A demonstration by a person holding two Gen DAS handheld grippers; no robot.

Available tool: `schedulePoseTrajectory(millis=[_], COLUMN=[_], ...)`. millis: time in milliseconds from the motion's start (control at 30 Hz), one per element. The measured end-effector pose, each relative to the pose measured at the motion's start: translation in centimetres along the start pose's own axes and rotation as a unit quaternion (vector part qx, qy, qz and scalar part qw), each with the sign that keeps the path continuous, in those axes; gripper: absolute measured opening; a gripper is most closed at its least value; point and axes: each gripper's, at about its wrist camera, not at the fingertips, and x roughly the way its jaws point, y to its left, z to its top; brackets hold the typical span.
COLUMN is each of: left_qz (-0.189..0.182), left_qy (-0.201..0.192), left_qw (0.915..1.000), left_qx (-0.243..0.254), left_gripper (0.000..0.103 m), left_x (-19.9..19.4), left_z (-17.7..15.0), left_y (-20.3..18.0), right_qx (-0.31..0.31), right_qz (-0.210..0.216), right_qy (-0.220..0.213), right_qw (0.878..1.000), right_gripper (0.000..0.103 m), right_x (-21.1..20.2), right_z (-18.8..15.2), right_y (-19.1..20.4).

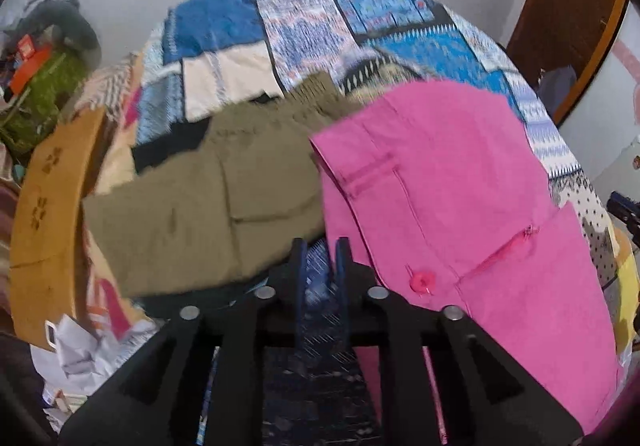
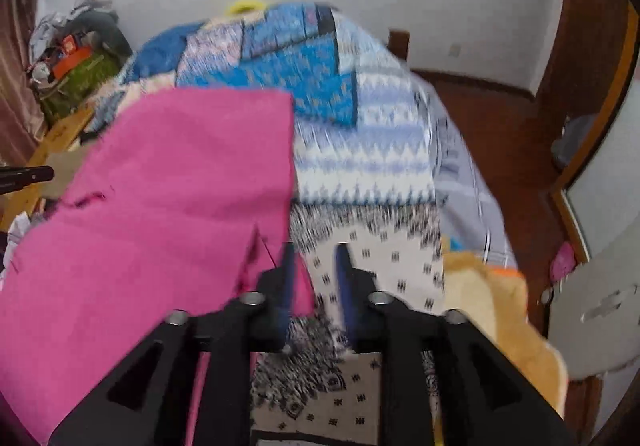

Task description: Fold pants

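Observation:
Pink pants (image 1: pixel 460 182) lie on a bed with a patchwork quilt (image 1: pixel 304 22), their button and zipper showing near the front edge. They also show in the right wrist view (image 2: pixel 172 182), left of centre. My left gripper (image 1: pixel 321 250) is open and empty, just left of the pants' waist edge, above the quilt. My right gripper (image 2: pixel 314 258) is open, with its left finger at the pants' right edge and nothing between the jaws.
Folded olive pants (image 1: pixel 208 198) lie left of the pink pants. A wooden bed board (image 1: pixel 48 214) and crumpled paper (image 1: pixel 80 350) are at the left. Clutter (image 1: pixel 44 58) is piled by the wall. A brown wooden door (image 2: pixel 588 46) stands at the right.

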Motion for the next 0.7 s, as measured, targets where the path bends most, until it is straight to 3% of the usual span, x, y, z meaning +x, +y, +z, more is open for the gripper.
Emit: schedulePoseTrajectory(millis=[67, 100, 167, 267, 400, 600, 700], left_qz=[-0.001, -0.005, -0.012, -0.004, 0.003, -0.007, -0.017], left_qy=[-0.017, -0.025, -0.042, -0.070, -0.069, -0.025, 0.024], left_qw=[0.9998, 0.9996, 0.9989, 0.9974, 0.9975, 0.9995, 0.9989], left_qx=[-0.006, -0.011, -0.016, -0.015, -0.009, -0.020, -0.035], left_gripper=[0.030, 0.033, 0.056, 0.074, 0.076, 0.076, 0.076], left_x=[-0.8, -1.0, -1.3, -1.5, 0.2, 4.9, 8.0], left_z=[0.9, 1.3, 2.2, 3.4, 5.1, 6.6, 6.9], left_y=[0.5, 0.7, 0.8, 0.7, 0.6, 1.1, 1.5], right_qx=[-0.006, -0.008, -0.010, -0.017, -0.030, -0.034, -0.024], right_qz=[0.000, 0.000, 0.000, 0.005, 0.016, 0.014, 0.014], right_qy=[-0.027, -0.037, -0.056, -0.074, -0.076, -0.063, -0.047], right_qw=[1.000, 0.999, 0.998, 0.997, 0.997, 0.997, 0.999], right_gripper=[0.053, 0.058, 0.080, 0.083, 0.083, 0.083, 0.083], right_x=[-0.6, -0.9, -0.8, -0.2, 1.7, 5.2, 7.4], right_z=[1.1, 1.5, 2.8, 4.3, 6.3, 8.3, 8.9], right_y=[0.6, 0.9, 1.6, 2.6, 3.7, 3.8, 3.1])
